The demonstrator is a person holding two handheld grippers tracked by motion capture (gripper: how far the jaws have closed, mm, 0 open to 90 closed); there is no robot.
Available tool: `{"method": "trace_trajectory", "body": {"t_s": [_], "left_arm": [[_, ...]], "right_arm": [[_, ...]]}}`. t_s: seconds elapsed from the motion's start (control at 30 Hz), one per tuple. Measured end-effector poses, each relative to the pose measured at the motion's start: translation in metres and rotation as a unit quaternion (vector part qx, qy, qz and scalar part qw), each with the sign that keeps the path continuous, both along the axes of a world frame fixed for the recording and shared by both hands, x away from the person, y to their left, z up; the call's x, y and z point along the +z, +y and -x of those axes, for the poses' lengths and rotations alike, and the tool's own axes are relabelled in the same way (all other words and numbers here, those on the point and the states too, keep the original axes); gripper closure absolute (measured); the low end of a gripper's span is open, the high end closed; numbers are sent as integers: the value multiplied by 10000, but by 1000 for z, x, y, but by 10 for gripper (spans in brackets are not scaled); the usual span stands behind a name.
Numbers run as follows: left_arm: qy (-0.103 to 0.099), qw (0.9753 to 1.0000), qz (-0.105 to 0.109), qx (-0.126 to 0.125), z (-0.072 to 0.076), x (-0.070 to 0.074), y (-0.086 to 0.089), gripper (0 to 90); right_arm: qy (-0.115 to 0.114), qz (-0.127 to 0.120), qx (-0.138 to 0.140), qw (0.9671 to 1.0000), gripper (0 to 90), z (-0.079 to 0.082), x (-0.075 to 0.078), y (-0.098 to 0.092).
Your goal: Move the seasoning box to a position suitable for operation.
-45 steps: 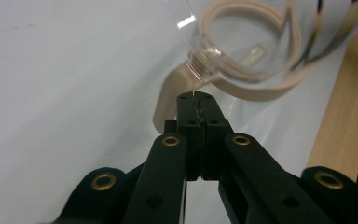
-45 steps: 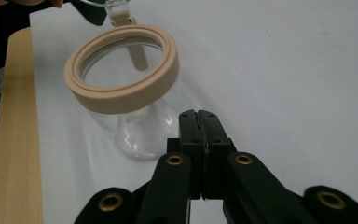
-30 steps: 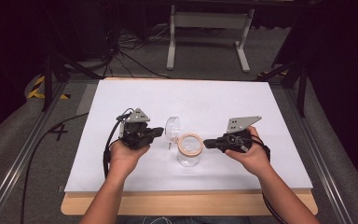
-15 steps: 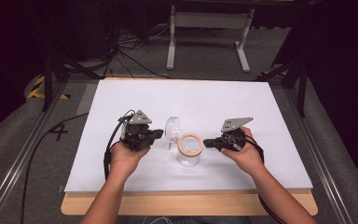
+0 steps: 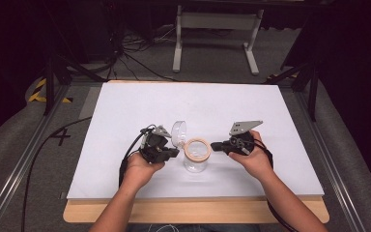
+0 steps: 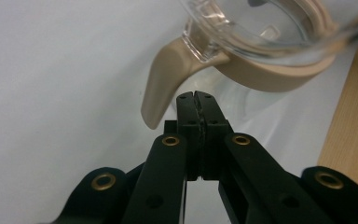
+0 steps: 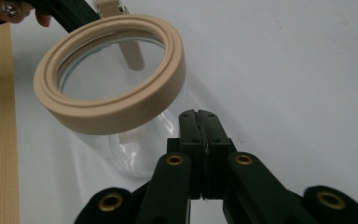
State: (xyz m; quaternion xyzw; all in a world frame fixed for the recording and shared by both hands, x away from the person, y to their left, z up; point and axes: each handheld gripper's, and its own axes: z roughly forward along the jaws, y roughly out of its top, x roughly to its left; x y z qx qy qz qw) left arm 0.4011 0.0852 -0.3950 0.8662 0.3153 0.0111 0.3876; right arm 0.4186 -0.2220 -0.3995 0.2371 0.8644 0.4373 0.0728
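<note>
A clear glass jar (image 5: 195, 162) with a beige rim ring (image 7: 116, 107) stands near the front middle of the white board. Its clear hinged lid (image 5: 178, 133) is swung open and stands up at the jar's far left side. My left gripper (image 5: 175, 152) is shut and empty, its tips just left of the jar. In the left gripper view those tips (image 6: 196, 96) sit right under the beige latch tab (image 6: 161, 88). My right gripper (image 5: 214, 144) is shut too, holding nothing. Its tips (image 7: 199, 114) rest beside the jar's glass wall, below the rim.
The white board (image 5: 125, 111) lies on a wooden table whose edge (image 5: 198, 210) runs along the front. A black cable (image 5: 38, 154) trails off the left side. A grey stand (image 5: 212, 29) is on the floor beyond the table.
Both grippers have closed in on the jar: the left moved right and slightly nearer, the right moved left. The jar and its lid have stayed in place.
</note>
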Motion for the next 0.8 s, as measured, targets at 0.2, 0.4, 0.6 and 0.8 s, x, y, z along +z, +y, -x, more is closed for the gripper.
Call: {"method": "trace_trajectory", "body": {"t_s": [0.2, 0.4, 0.6, 0.8], "left_arm": [[-151, 9997, 41, 187, -7, -1, 4, 897], [-260, 9989, 251, 281, -22, -4, 8, 897], [-339, 9988, 248, 260, -22, -6, 7, 896], [-387, 9982, 256, 386, -13, 3, 23, 895]], "right_arm": [[18, 0, -25, 10000, 900, 2, 0, -1], [35, 7, -61, 10000, 900, 5, -3, -2], [38, 21, 14, 10000, 900, 5, -7, 8], [27, 212, 142, 9997, 900, 5, -11, 22]]}}
